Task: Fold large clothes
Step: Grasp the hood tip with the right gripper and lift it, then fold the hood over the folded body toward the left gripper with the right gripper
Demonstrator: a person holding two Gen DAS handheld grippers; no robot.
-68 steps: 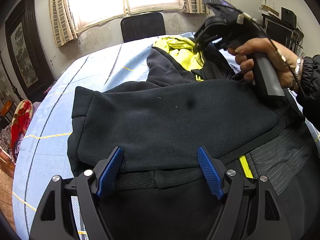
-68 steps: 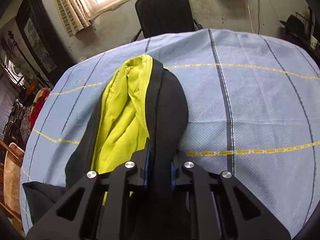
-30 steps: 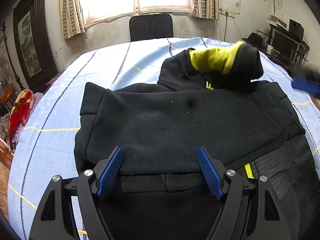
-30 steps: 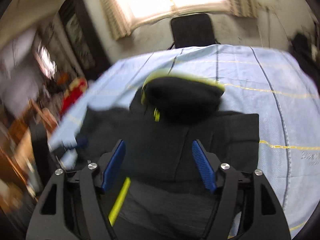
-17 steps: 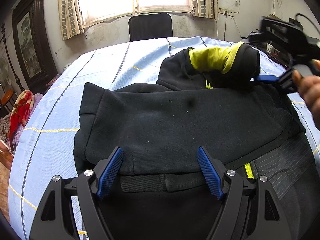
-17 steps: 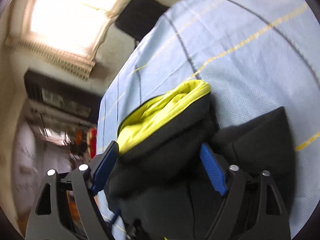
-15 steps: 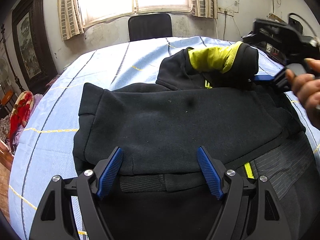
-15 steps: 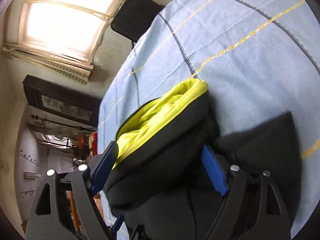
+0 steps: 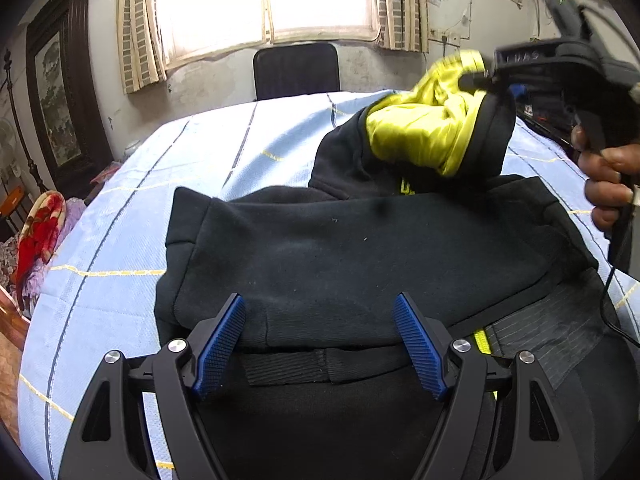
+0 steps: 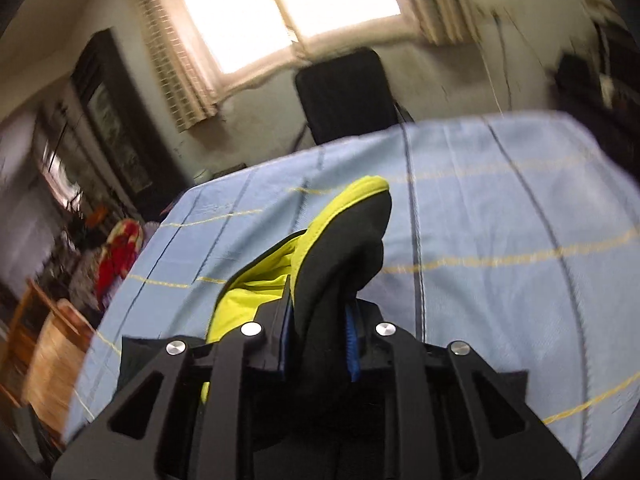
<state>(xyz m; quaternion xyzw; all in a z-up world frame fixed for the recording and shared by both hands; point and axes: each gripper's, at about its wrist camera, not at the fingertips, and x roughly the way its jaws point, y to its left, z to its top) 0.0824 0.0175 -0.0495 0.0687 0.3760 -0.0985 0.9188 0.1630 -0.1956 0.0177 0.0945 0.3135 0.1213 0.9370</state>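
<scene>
Black hooded jacket (image 9: pixel 360 256) lies partly folded on the blue striped tablecloth (image 9: pixel 120 248). Right gripper (image 10: pixel 318 332) is clamped on the yellow-lined hood (image 10: pixel 344 240), holding it raised above the cloth. Left gripper (image 9: pixel 320 344) is spread wide with nothing between its blue pads (image 9: pixel 218 344), low over the jacket's near edge.

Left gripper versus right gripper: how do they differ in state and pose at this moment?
The left gripper is open, its blue pads spread wide over the hoodie's hem, gripping nothing; the right gripper is shut on the hood. The left sits low over the flat black body, while the right holds the yellow-lined hood raised above the blue tablecloth. Both share the same black frame and blue pads.
</scene>
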